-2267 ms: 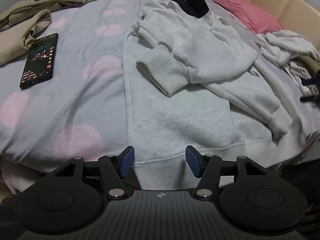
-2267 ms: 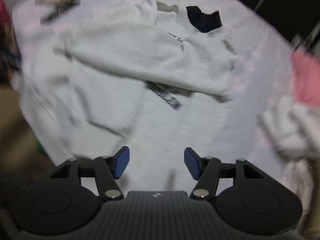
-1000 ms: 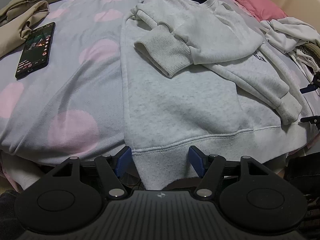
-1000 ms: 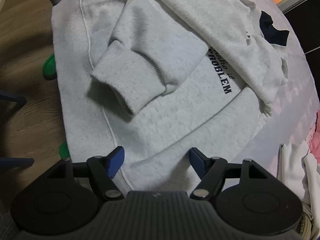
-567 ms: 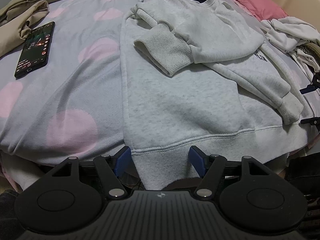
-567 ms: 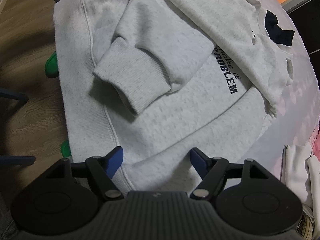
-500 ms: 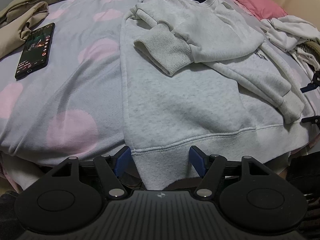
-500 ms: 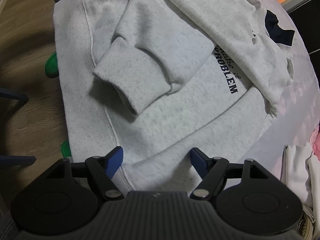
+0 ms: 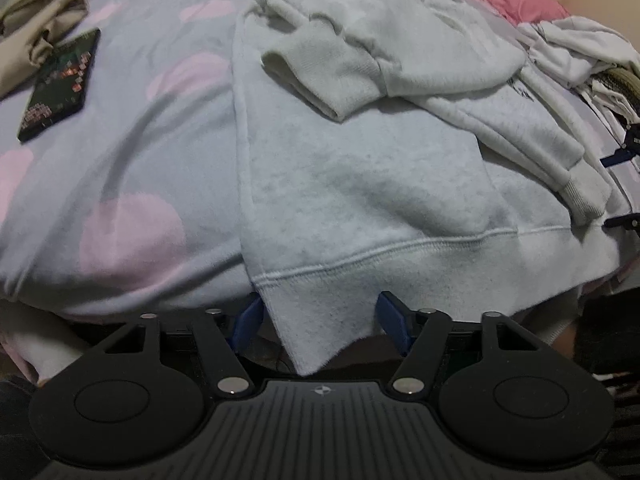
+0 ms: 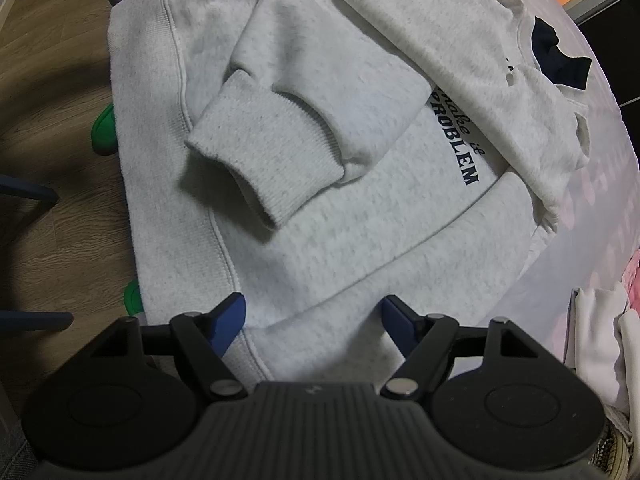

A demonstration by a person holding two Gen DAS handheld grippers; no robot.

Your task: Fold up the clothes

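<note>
Sweatshirt (image 9: 360, 184) pale grey, sleeves folded in, left tongs (image 9: 322, 322) closing, right tongs (image 10: 312, 314) agape

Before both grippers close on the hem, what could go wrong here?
1. The sweatshirt hem hangs over the bed edge; the left gripper, jaws open and just narrowing, may pinch only one layer.
2. Lifting could make the folded sleeve cuff slide off.
3. The right gripper sits at a hem corner; uneven pulls could skew the fold.

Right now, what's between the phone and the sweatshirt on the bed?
Only bare bedsheet, grey with pink dots, separates the phone from the sweatshirt; left wrist view shows it.
</note>
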